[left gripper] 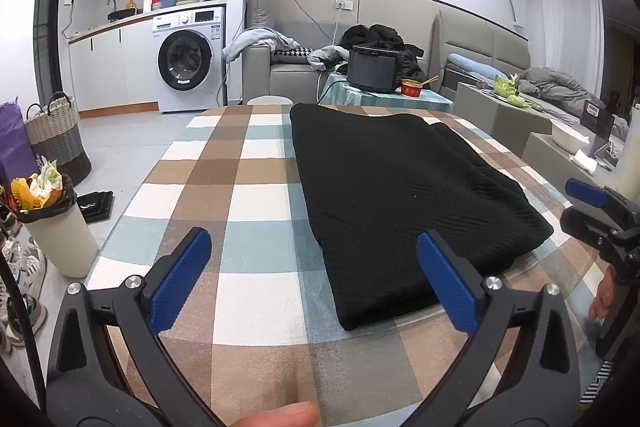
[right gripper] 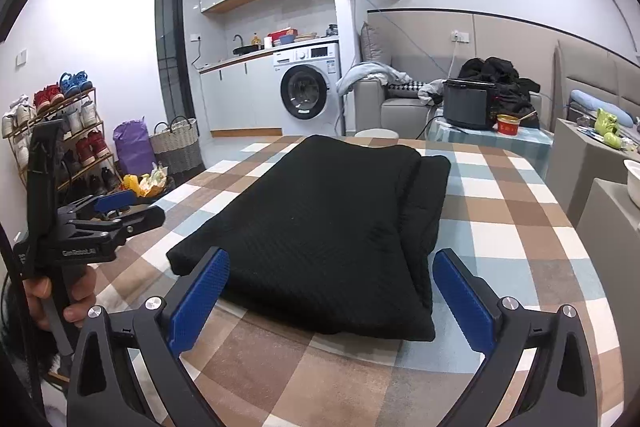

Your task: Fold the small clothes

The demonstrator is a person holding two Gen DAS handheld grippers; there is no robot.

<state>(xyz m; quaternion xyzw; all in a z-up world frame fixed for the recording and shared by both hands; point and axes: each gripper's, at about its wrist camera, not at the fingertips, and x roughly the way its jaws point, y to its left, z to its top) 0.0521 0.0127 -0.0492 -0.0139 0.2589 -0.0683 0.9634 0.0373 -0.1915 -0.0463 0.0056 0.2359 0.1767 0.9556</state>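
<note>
Garment: a black knitted garment (right gripper: 320, 227) lies folded into a long rectangle on the checked surface (left gripper: 248, 195), running away from both cameras; a narrower folded layer shows along its right edge.
Garment position: nearer the right side of the surface in the left wrist view, close to the middle in the right wrist view; its near end lies just ahead of both grippers.
Left gripper: the left gripper (left gripper: 314, 279) hovers low over the surface at the garment's near left corner; its blue-padded fingers (left gripper: 180, 279) are spread wide and hold nothing. The right finger overlaps the garment's near edge in view; contact cannot be judged.
Right gripper: the right gripper (right gripper: 330, 299) faces the garment's near end, fingers (right gripper: 464, 299) spread wide and empty, the cloth lying between them in view.
Hands: a hand (right gripper: 60, 291) grips the left tool's handle, seen from the right wrist; a fingertip (left gripper: 280, 415) shows at the bottom of the left wrist view.
Beyond the surface: a washing machine (left gripper: 188, 59), a grey sofa (left gripper: 280, 67) with heaped clothes, a dark cooker (left gripper: 372, 69) on a side table, a bin (left gripper: 60, 227) and a shoe rack (right gripper: 60, 139).
</note>
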